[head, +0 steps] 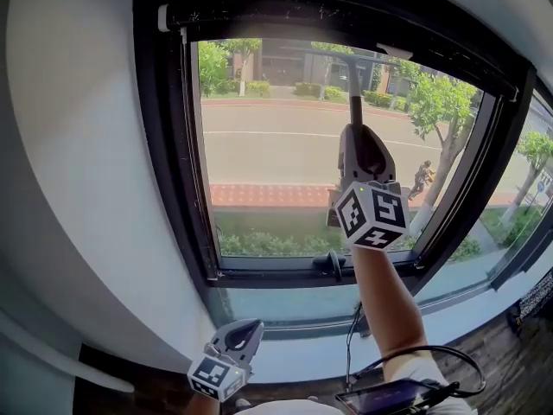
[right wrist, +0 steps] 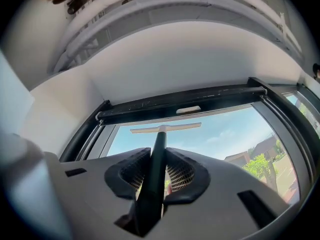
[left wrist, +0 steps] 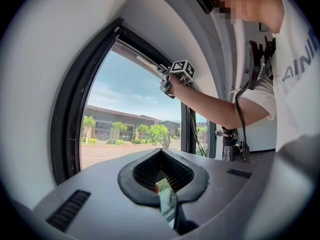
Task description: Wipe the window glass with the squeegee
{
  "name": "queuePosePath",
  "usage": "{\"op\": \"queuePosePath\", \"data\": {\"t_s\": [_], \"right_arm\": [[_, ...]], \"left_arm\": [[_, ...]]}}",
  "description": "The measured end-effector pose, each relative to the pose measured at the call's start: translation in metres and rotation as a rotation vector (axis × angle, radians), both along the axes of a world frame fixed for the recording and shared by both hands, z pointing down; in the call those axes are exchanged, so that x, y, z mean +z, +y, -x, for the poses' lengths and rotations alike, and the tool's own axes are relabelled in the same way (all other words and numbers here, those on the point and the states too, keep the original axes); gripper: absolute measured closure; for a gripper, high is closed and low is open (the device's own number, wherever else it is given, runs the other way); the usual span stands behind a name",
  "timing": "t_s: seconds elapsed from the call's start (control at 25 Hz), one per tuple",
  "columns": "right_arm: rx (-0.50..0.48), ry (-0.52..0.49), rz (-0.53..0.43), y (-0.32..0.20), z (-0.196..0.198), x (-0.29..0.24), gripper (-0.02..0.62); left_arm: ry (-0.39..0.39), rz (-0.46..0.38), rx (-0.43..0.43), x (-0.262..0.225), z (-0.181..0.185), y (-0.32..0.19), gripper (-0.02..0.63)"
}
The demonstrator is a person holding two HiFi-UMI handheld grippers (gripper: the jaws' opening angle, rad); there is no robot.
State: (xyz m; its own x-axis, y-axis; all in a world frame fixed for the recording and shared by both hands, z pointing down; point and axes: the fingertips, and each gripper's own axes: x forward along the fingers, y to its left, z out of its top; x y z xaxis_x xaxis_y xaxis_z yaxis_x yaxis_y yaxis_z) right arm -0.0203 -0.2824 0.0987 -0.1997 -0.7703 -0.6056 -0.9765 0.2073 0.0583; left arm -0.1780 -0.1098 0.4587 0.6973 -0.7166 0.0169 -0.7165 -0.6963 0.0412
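Note:
The squeegee has a dark handle point(right wrist: 156, 159) and a pale crossbar blade point(right wrist: 166, 129). In the head view its blade point(head: 346, 54) lies against the top of the window glass point(head: 276, 162), just under the black upper frame. My right gripper point(head: 357, 137) is raised at arm's length in front of the pane and is shut on the squeegee handle point(head: 355, 102). In the right gripper view the jaws point(right wrist: 159, 176) clamp the handle from both sides. My left gripper point(head: 251, 328) hangs low by the sill, shut with nothing in it point(left wrist: 162, 179).
A thick black window frame point(head: 173, 188) surrounds the pane, with a latch handle point(head: 335, 264) on its bottom rail. A pale sill point(head: 294, 353) runs below. White wall stands to the left. A second pane point(head: 518, 206) adjoins on the right. A cabled device point(head: 393, 396) hangs at the person's waist.

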Motion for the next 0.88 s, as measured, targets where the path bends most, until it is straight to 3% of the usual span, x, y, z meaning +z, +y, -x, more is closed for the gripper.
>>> {"op": "queuePosePath", "data": {"t_s": [0.48,0.88], "right_arm": [[0.046,0.028,0.0,-0.023,0.021,-0.016,0.495],[0.056,0.062,0.038,-0.018,0.023,0.037,0.495]], "left_arm": [[0.016,0.026,-0.034,0.003,0.008,0.003,0.588],[0.025,0.056,-0.054,0.009,0.015,-0.002,0.588]]}}
